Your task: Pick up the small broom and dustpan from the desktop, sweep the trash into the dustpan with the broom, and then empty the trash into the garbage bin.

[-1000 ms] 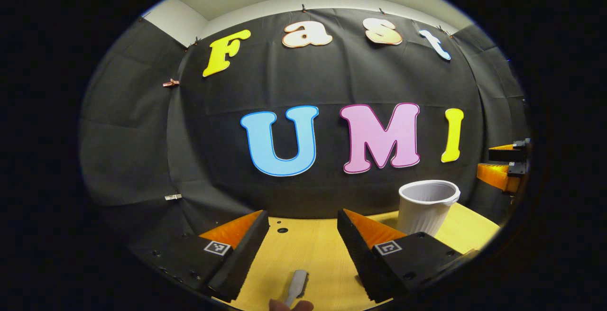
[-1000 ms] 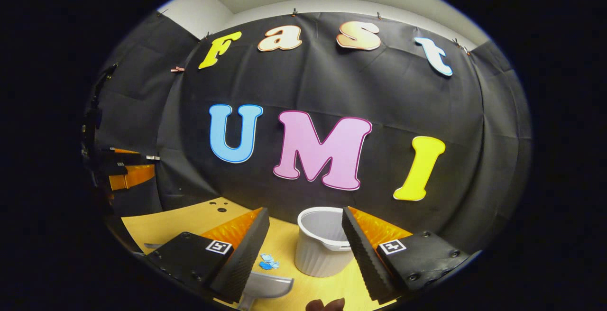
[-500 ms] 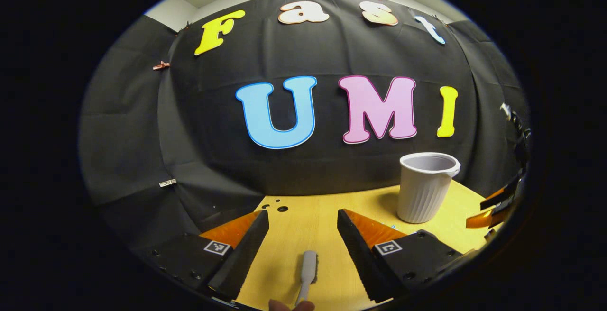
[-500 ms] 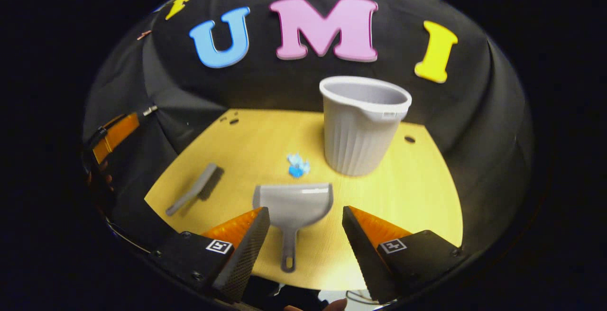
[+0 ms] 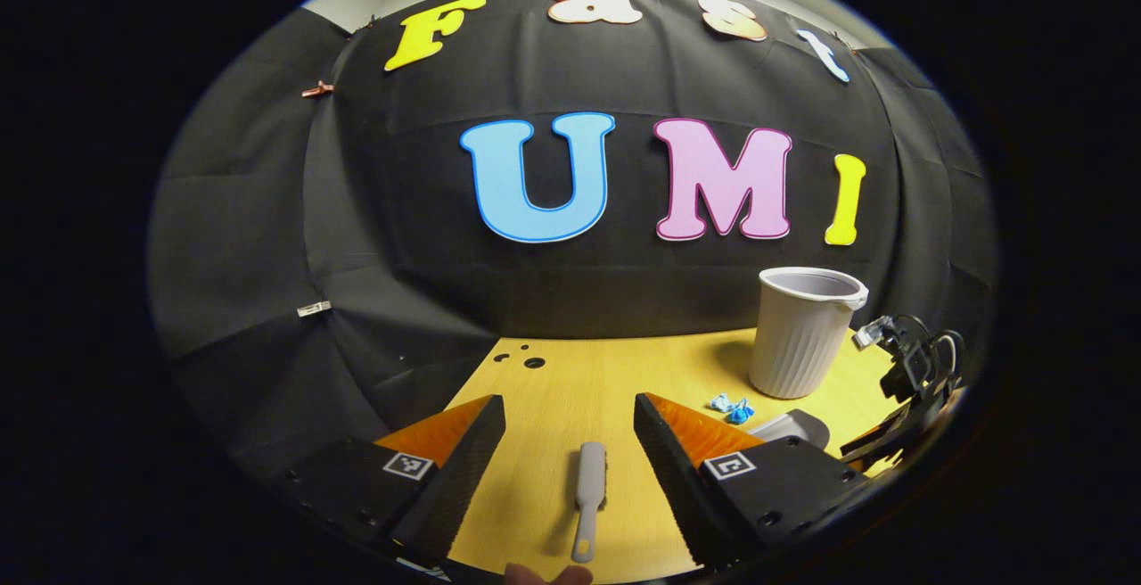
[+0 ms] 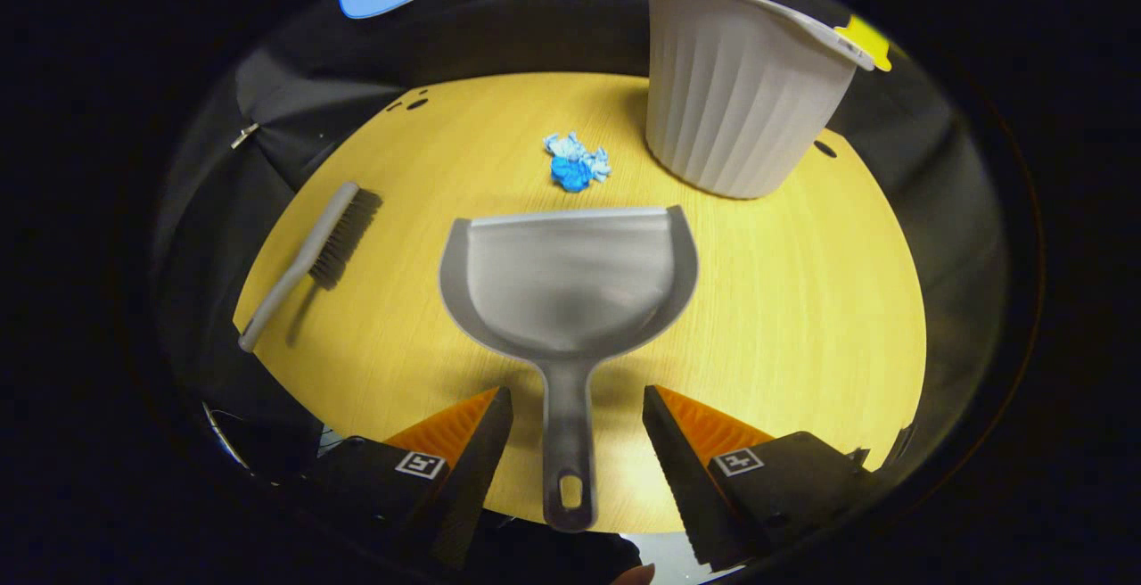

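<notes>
Two grippers are hanging open above the counter [image 6: 802, 317], each lined up with its own tool and neither one touching anything yet. In the right gripper view, the right gripper [image 6: 578, 442] is straddling the handle of the grey dustpan [image 6: 570, 286], whose handle is running between the spread fingers while its flat lip is pointing at the blue scraps of trash [image 6: 575, 164] just beyond it. The ribbed white garbage bin [image 6: 740, 103] is standing upright near the trash, toward the far right. The small broom [image 6: 307, 259] is lying on its side at the left, well apart from the dustpan.

In the left gripper view, the left gripper [image 5: 570, 451] is hovering with the broom's handle between its parted fingers, bristle end pointing away.

Doing the pickups well likely means lowering each gripper straight down until the fingers are bracketing the handle, then closing across its narrow width. Gripping the dustpan handle near mid-length should be keeping the lip flat against the counter for sweeping.
</notes>
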